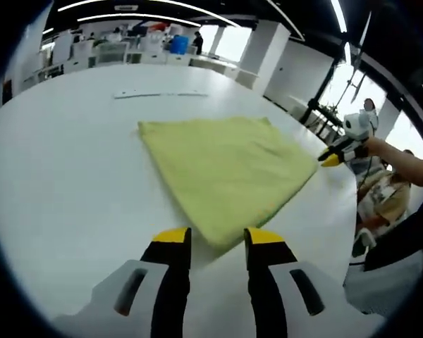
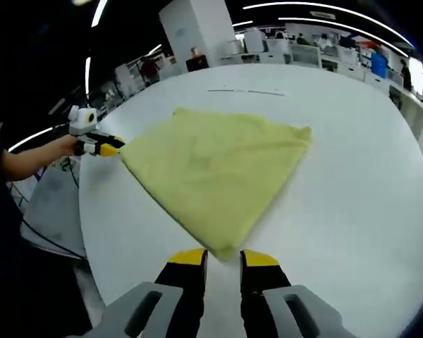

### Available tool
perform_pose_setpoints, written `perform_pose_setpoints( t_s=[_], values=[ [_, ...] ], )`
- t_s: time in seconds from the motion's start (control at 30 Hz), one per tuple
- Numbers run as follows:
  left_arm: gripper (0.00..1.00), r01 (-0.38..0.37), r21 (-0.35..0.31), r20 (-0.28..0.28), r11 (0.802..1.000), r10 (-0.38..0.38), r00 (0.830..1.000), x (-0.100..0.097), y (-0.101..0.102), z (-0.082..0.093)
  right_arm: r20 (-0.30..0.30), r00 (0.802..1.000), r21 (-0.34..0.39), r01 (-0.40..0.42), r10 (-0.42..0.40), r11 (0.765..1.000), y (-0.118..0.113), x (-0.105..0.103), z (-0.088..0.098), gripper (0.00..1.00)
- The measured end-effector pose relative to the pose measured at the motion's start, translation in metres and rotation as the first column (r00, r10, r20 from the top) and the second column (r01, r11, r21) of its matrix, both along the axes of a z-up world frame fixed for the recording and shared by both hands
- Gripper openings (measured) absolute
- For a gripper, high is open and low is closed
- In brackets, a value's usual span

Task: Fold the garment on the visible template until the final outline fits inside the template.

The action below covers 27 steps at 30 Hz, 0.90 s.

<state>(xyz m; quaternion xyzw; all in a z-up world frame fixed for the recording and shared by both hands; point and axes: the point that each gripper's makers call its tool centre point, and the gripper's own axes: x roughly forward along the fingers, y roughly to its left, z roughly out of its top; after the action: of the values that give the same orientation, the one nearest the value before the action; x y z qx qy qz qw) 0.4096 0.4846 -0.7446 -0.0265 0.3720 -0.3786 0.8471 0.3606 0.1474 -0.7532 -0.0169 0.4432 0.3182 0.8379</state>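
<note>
- White surface [image 1: 63,176]: yellow-green garment [image 1: 225,169] lies flat mid-surface; no template outline visible, so fit can't be judged.
- Left gripper [image 1: 217,238]: part open, empty, astride near corner; closing may bunch the layers.
- Right gripper [image 2: 223,258]: same, corner could slip.

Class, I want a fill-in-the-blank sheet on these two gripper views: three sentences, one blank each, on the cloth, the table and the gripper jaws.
1. The cloth lying on the table is ____ in colour.
2. The table under it is ____ in colour.
3. In the left gripper view, the left gripper has its jaws apart on either side of the cloth's near ____; the right gripper stands the same way in its own view.

Missing words: yellow-green; white; corner
</note>
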Motion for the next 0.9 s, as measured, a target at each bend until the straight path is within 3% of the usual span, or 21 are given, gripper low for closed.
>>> perform_pose_setpoints(
  t_s=[0.13, 0.37, 0.73, 0.9],
  values=[
    [0.17, -0.045, -0.05, -0.044, 0.998, 0.043, 0.998, -0.0001, -0.0001, -0.0023, 0.006, 1.0, 0.049, 0.026, -0.027, 0.998, 0.0028, 0.0005, -0.0001, 0.09],
    [0.08, -0.05, -0.054, -0.07, 0.997, 0.046, 0.996, -0.0055, -0.0002, -0.0079, 0.004, 0.999, 0.068, 0.054, -0.054, 0.996, 0.0024, 0.0003, -0.0062, 0.0],
    [0.03, -0.078, -0.075, -0.072, 0.994, 0.073, 0.995, -0.005, 0.0005, -0.0077, 0.008, 0.998, 0.082, 0.058, -0.059, 0.995, 0.0035, 0.0003, -0.0062, 0.0],
    [0.02, -0.082, -0.055, -0.056, 0.995, 0.079, 0.995, -0.0044, 0.0017, -0.0065, 0.034, 0.999, 0.064, 0.017, -0.019, 0.998, 0.0021, -0.001, -0.0016, 0.0]
  ],
)
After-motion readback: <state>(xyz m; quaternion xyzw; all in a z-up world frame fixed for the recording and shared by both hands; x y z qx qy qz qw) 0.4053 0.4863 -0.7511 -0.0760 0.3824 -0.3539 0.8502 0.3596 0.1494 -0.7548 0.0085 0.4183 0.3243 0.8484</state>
